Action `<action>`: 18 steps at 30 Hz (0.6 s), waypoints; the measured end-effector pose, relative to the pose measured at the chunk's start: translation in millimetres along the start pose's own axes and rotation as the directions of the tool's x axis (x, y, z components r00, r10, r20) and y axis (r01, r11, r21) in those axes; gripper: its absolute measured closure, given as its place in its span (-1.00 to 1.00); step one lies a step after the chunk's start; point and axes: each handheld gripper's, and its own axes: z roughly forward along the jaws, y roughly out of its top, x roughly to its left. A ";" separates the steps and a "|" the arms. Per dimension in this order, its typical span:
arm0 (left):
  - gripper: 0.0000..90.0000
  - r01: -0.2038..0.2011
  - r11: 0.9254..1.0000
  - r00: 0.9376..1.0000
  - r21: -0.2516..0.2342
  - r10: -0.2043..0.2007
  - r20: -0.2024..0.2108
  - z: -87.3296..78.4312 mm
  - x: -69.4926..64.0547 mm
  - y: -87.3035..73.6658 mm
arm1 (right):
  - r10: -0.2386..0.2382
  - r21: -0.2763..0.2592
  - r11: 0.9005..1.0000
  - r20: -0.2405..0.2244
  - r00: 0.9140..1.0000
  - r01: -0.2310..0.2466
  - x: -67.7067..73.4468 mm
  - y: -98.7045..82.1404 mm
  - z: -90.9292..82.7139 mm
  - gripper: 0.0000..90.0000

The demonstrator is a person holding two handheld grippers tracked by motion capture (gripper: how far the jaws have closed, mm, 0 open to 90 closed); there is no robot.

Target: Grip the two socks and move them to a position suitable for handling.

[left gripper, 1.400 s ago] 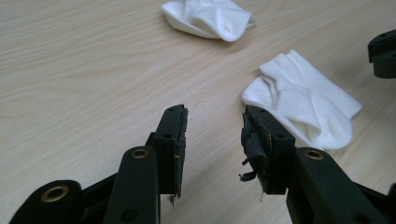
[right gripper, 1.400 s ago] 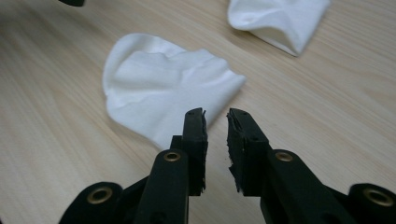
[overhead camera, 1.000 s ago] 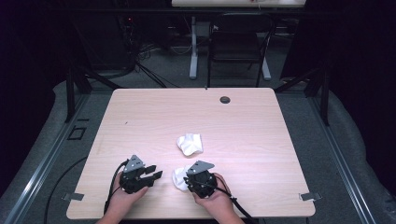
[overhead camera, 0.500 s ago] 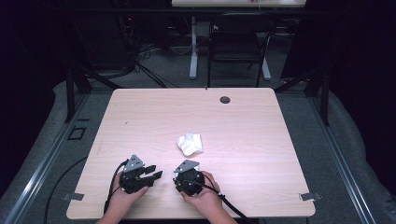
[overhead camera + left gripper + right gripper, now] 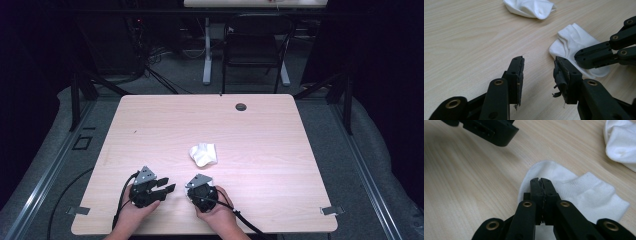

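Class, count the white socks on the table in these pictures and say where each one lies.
2. One crumpled sock lies near the middle of the table. The other sock lies flat at the near edge, under the right gripper, beside the left gripper. None seems hidden.

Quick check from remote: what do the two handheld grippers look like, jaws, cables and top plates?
Both are black. The left gripper and right gripper each carry a grey three-cornered top plate and trail a black cable. Brass-coloured rivets dot the linkages; the left gripper's pads look frayed. Forearms are bare.
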 end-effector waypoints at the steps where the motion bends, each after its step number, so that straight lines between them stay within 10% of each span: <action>1: 0.31 0.000 1.000 1.000 -0.004 0.000 0.003 0.4 -0.1 0.0 | 0.007 -0.009 1.000 -0.004 1.000 -0.007 -0.8 0.4 -1.5 1.00; 18: 0.57 -0.023 1.000 0.998 0.001 0.023 0.065 7.1 -14.7 11.4 | 0.076 -0.106 0.991 -0.016 0.997 -0.078 -13.5 1.8 -26.1 1.00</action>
